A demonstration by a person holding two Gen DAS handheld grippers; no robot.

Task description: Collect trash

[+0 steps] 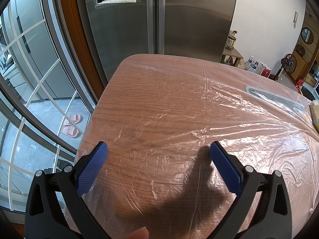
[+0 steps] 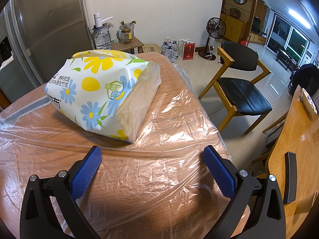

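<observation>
Table, tissue pack right-view only

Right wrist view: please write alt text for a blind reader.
An open claw hovers over a wooden table covered in clear plastic film. A flower-printed tissue pack lies ahead, and a black-seated wooden chair stands right.

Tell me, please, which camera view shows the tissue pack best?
The right wrist view: the tissue pack lies whole on the plastic sheet, ahead of the open right tongs, its flowered wrapper and torn top plain. The left wrist view catches only a sliver of it at the right edge.
</observation>
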